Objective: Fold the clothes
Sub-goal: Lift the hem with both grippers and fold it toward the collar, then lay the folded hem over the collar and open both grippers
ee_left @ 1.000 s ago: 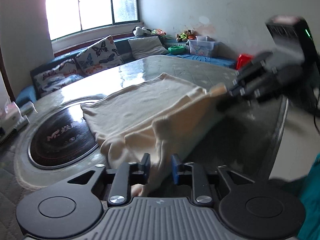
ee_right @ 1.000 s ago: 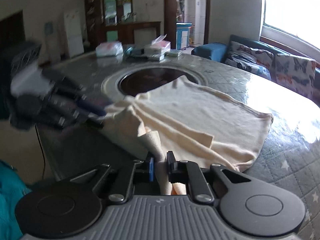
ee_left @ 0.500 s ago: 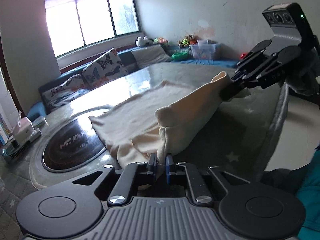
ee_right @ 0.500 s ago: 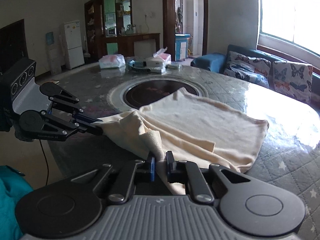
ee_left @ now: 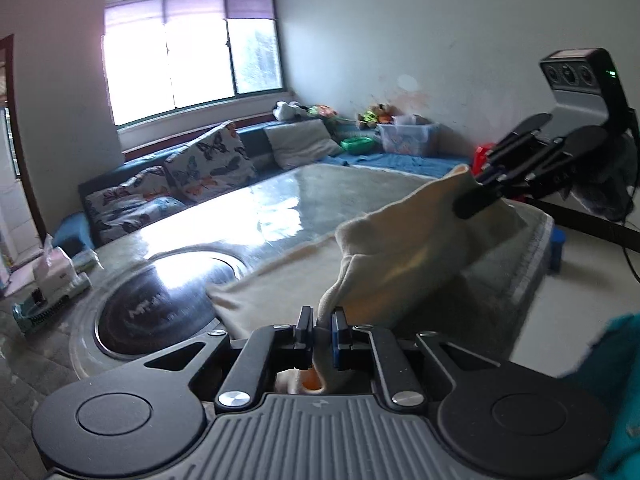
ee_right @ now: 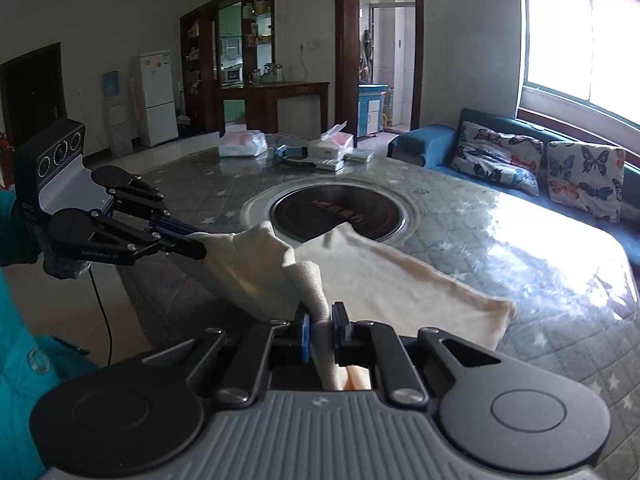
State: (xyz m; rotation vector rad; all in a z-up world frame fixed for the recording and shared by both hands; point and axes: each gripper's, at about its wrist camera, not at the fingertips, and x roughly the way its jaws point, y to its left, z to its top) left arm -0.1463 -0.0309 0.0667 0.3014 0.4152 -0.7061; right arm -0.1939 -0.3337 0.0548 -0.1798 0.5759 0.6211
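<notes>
A cream cloth (ee_left: pixel 392 256) (ee_right: pixel 392 280) lies partly spread on the round table, its near edge lifted into the air. My left gripper (ee_left: pixel 320 330) is shut on one corner of that edge. My right gripper (ee_right: pixel 322 332) is shut on the other corner. The cloth hangs stretched between the two grippers above the table's near rim. In the left wrist view the right gripper (ee_left: pixel 470 204) shows at the right, pinching cloth. In the right wrist view the left gripper (ee_right: pixel 198 246) shows at the left, pinching cloth too. The far part of the cloth rests flat.
The table (ee_right: pixel 540 248) has a glossy quilted cover and a dark round hotplate (ee_right: pixel 340 212) (ee_left: pixel 152 304) in its middle. Tissue boxes and packets (ee_right: pixel 316 152) sit at its far side. A sofa with butterfly cushions (ee_left: pixel 200 168) runs under the window. A teal sleeve (ee_right: pixel 24 340) is beside me.
Both grippers have risen and lifted the cloth's near edge off the table. The left gripper closed onto the cloth corner. The cloth between them has pulled tauter.
</notes>
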